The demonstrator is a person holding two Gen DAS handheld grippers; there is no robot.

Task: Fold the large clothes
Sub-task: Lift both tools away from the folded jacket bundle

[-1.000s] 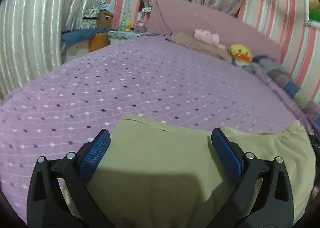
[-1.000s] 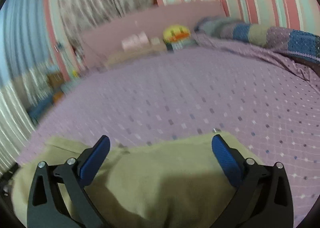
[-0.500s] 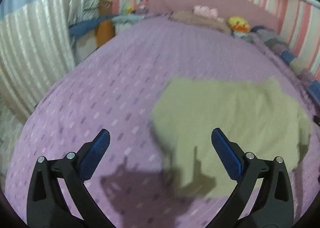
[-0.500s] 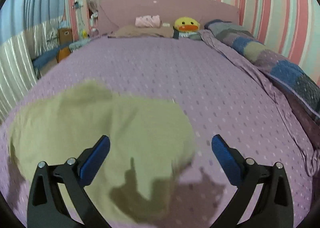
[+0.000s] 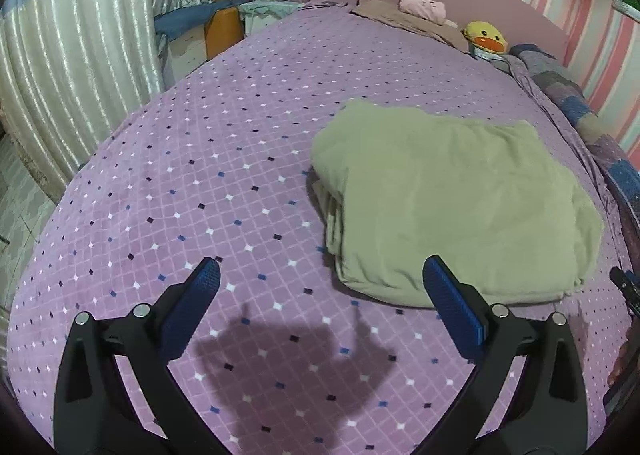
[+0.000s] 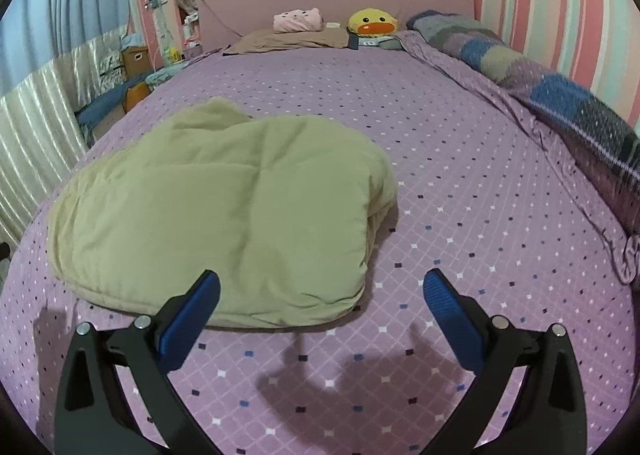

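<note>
An olive-green garment [image 5: 452,199] lies folded into a thick, roughly square stack on the purple diamond-patterned bedspread [image 5: 192,191]. In the right wrist view the same garment [image 6: 224,211] fills the left half of the bed. My left gripper [image 5: 320,295] hangs open above the bedspread, near the stack's front left corner and clear of it. My right gripper [image 6: 320,295] is open too, above the stack's front right corner, holding nothing.
At the head of the bed sit a pink plush [image 6: 298,20], a yellow duck toy [image 6: 372,22] and a brown pillow [image 6: 292,40]. A rolled patchwork blanket [image 6: 532,83] runs along the right side. Boxes and furniture [image 5: 216,23] crowd the left side by a pale curtain [image 5: 72,67].
Both grippers have pulled back and up from the garment, which a second ago lay directly under their fingers. The folded stack now rests alone on the bed.
</note>
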